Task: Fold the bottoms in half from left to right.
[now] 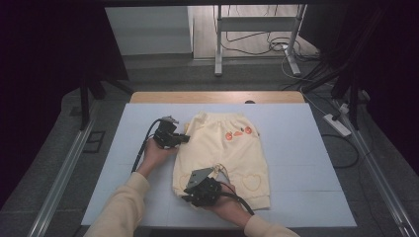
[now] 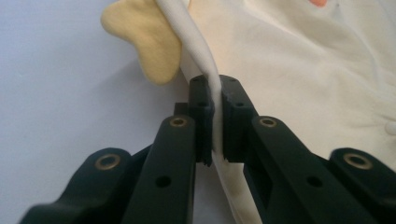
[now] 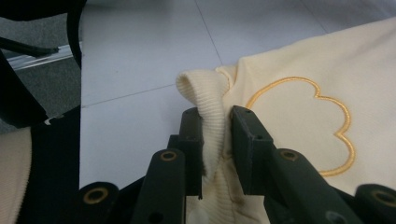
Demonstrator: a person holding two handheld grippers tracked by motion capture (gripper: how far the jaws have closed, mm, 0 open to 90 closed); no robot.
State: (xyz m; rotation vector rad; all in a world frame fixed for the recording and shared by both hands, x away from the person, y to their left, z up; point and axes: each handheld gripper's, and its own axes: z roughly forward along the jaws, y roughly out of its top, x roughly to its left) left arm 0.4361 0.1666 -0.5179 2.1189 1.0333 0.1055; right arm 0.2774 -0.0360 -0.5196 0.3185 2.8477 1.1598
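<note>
Two hand-held grippers are at work on a small pair of pale yellow trousers [image 1: 225, 153] lying flat on the white mat [image 1: 123, 163] of the bench. Seen from the high view, the trousers lie near the middle of the mat, waistband towards the far edge and leg cuffs towards me. My left hand-held gripper [image 1: 184, 138] is at the left side edge of the trousers near the waist, and my right hand-held gripper [image 1: 187, 197] is at the near left corner, by the cuff.

From the left gripper view, my left hand-held gripper [image 2: 214, 122] is closed down on a thin fold of the trousers' edge [image 2: 212, 84], which stands up between the jaws; only the cloth keeps them apart. A darker yellow flap [image 2: 147, 39] sits just beyond.

From the right gripper view, my right hand-held gripper [image 3: 218, 122] is closed on the ribbed cuff [image 3: 208, 102], which bulges up between the jaws. A stitched cloud outline [image 3: 303, 126] lies just beside it on the cloth.

To do this fold well, I judge I should lift both pinched points together, keep the edge between them taut, and carry it over evenly so the cloth lands flat without slipping from either grip
</note>
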